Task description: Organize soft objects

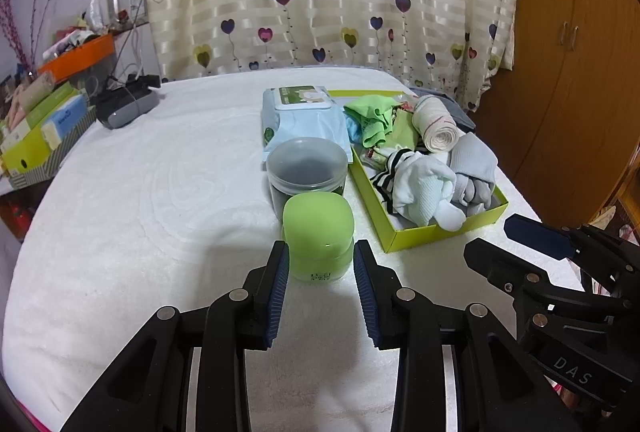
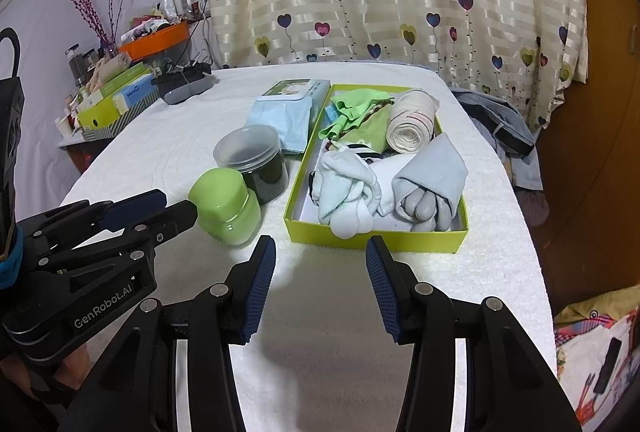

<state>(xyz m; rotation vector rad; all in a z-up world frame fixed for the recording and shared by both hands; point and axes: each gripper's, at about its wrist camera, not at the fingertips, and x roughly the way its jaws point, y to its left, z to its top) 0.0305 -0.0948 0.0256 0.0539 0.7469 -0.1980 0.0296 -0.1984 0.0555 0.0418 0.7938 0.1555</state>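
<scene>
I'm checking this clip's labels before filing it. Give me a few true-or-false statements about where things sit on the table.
1. The green jar stands between the left claw's fingers. True.
2. The right claw grips a sock. False: nothing is between its fingers.
3. The rolled bandage lies inside the yellow-green box. True.
4. The wipes pack lies inside the box. False: it lies beside it on the white cloth.
5. The clear jar stands just behind the green jar. True.
</scene>
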